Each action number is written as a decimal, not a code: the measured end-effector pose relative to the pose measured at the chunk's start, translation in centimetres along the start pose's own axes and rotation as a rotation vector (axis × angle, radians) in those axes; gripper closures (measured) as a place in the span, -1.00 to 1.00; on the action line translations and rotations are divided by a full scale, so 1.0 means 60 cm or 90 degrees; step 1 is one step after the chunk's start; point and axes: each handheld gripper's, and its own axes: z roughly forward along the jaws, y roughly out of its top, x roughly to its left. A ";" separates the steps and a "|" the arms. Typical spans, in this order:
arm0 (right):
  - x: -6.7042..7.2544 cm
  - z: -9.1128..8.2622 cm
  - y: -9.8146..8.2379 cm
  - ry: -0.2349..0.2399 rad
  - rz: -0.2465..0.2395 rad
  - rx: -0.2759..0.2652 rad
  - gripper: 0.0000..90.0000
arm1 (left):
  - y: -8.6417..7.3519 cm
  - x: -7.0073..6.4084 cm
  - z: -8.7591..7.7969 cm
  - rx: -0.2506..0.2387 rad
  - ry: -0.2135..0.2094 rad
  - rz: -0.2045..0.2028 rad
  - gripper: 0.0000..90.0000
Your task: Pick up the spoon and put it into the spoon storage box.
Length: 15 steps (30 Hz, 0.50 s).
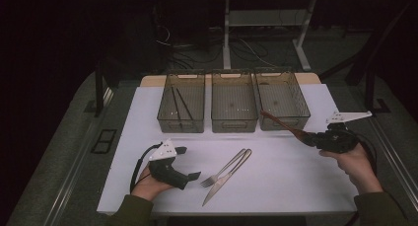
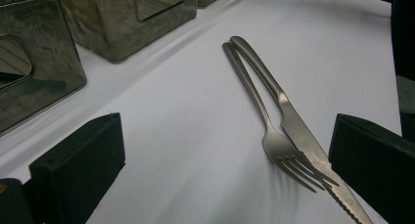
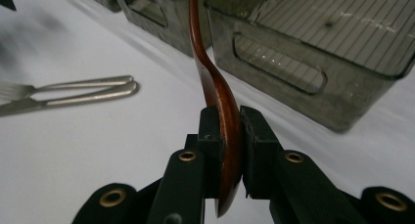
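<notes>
Right gripper is clamped on the bowl of a wooden spoon, held above the table just in front of the right-hand bin, handle pointing at that bin. Left gripper rests well left of that bin, jaws apart with nothing between them, beside the fork and knife.

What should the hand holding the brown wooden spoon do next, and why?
Probably carry the wooden spoon a little further over the right bin and let it go there. The right tool is shut on the spoon's bowl end, and the handle already points at that bin. The left bin holds chopsticks, and the fork and knife lie on the table.
</notes>
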 end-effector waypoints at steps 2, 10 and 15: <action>0.002 0.003 0.006 -0.001 0.000 -0.003 0.76 | 0.000 0.000 0.000 0.001 0.000 0.000 -1.00; 0.010 0.020 0.031 -0.007 0.008 -0.015 0.76 | 0.000 -0.001 0.002 0.002 -0.001 -0.001 -1.00; 0.016 0.034 0.045 -0.008 0.011 -0.021 0.76 | 0.000 -0.002 0.003 0.004 -0.003 0.001 -1.00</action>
